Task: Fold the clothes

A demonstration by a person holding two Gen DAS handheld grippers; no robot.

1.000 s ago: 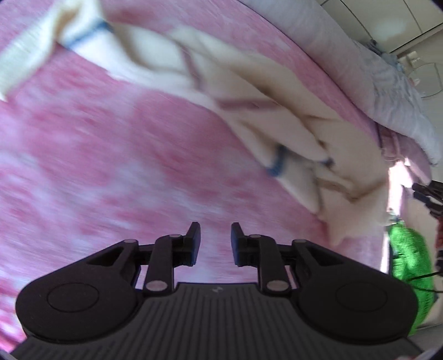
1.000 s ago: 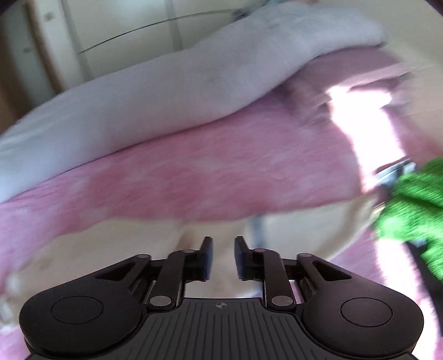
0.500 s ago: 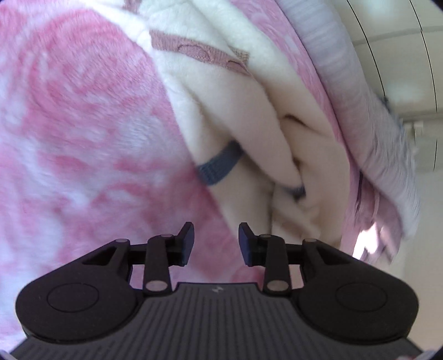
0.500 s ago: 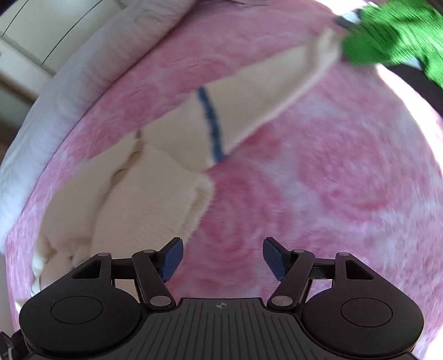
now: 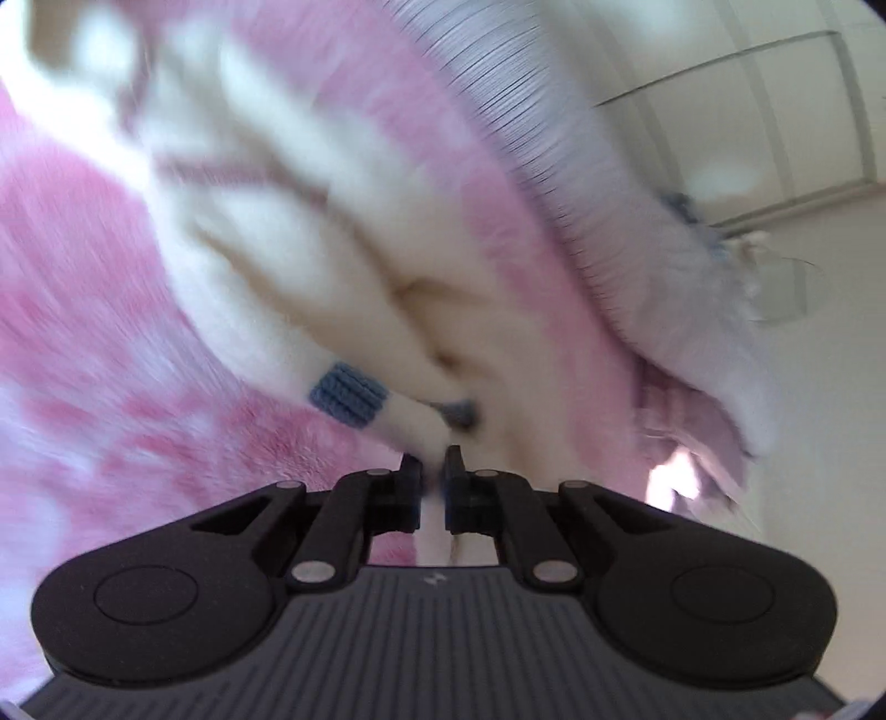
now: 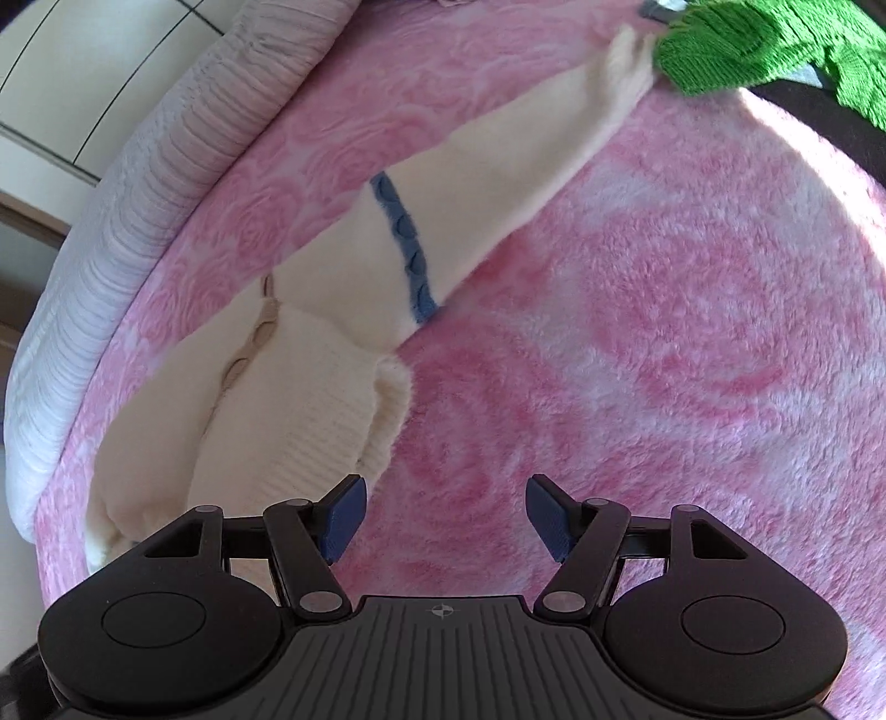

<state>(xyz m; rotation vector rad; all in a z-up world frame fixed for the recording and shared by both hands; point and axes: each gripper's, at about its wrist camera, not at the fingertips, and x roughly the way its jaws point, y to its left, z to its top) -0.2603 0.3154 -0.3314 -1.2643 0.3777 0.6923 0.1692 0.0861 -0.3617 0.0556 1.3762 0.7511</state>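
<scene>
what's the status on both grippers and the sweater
Left gripper shut on cream sweater cuff. Right gripper open above pink blanket, empty. Nothing in the way.

1. Sweater [image 6: 310, 360] lies on the blanket [image 6: 692, 332], left of the right gripper [image 6: 443, 518] in the right wrist view.
2. 1 sleeve [image 6: 498, 183] stretches away up-right to a knit item [image 6: 720, 50] at the far edge (touching or just beside, can't tell).
3. Quilt [image 6: 138, 183] lies behind the sweater, along the blanket's far side.
4. Left gripper [image 5: 433, 471] sits at the sweater's near edge, fabric between its jaws.
</scene>
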